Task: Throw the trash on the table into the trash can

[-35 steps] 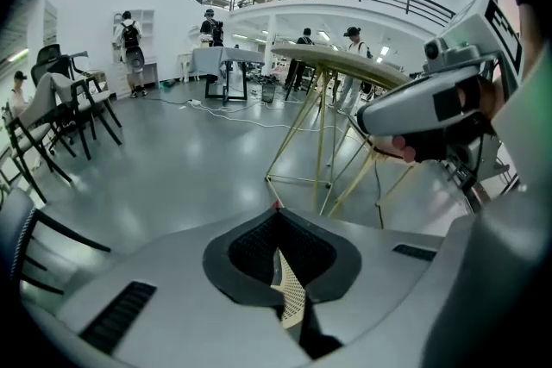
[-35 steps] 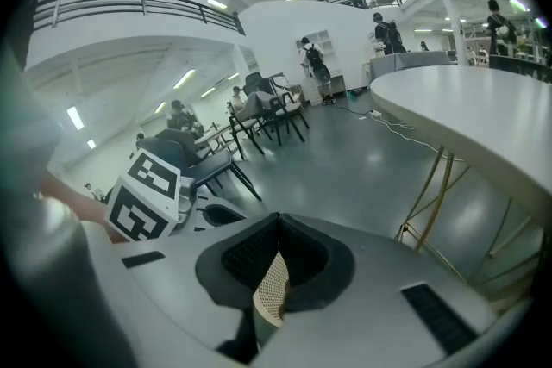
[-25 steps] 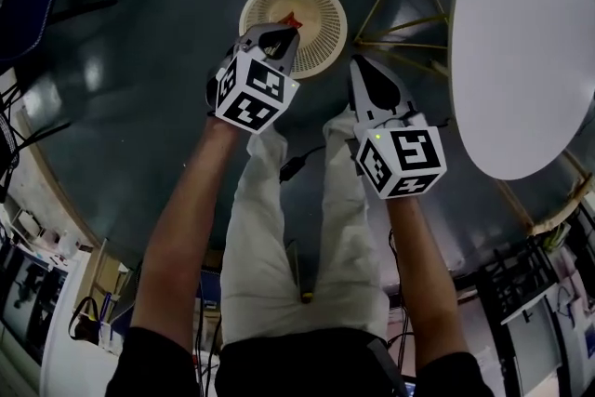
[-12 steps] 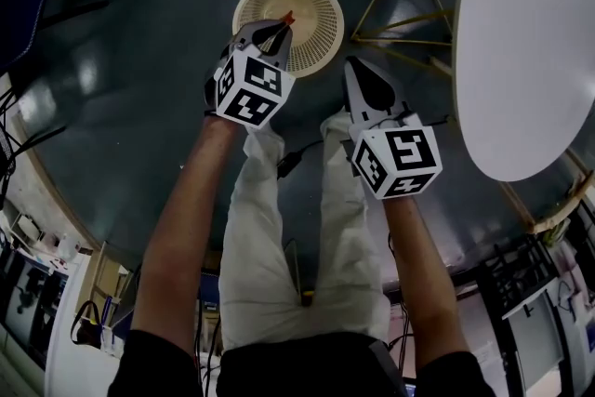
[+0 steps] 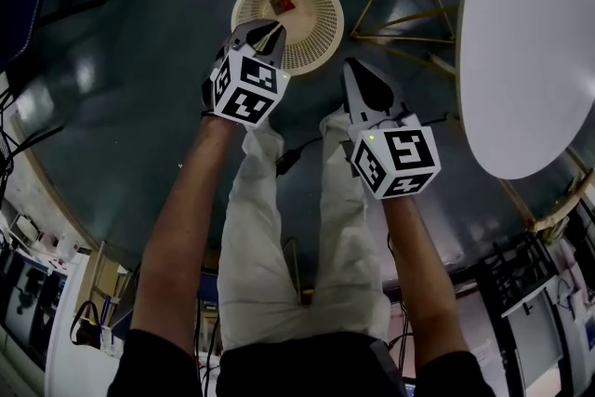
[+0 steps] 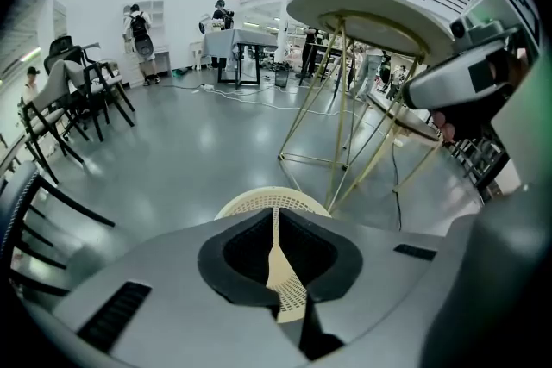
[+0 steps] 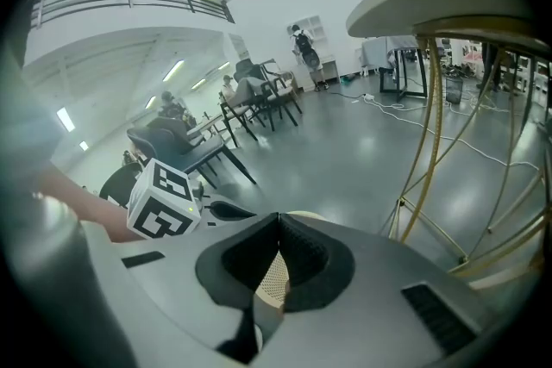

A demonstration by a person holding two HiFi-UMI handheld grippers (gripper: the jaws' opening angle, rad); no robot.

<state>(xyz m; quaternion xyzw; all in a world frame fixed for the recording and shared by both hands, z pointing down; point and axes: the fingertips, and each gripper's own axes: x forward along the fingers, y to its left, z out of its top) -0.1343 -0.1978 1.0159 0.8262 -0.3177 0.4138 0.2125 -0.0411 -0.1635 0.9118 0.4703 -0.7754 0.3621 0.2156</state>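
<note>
A cream perforated trash can (image 5: 311, 46) stands on the dark floor, and a small red scrap (image 5: 283, 4) lies inside it. My left gripper (image 5: 271, 34) hangs over the can's near rim, jaws shut and empty, with the scrap just beyond its tip. In the left gripper view the can's rim (image 6: 250, 201) shows past the shut left gripper (image 6: 276, 215). My right gripper (image 5: 357, 72) is shut and empty too, to the right of the can. Its own view shows the shut right gripper (image 7: 278, 227) and the left gripper's marker cube (image 7: 164, 199).
A round white table (image 5: 525, 42) on thin gold legs (image 5: 400, 0) stands to the right of the can. My legs in pale trousers (image 5: 279, 237) are below the grippers. Black chairs (image 6: 60, 108) and people stand far across the hall.
The red scrap showed right at the left gripper's tip before; now it lies apart from the tip, inside the can. The left gripper has sunk slightly. The right gripper has barely moved.
</note>
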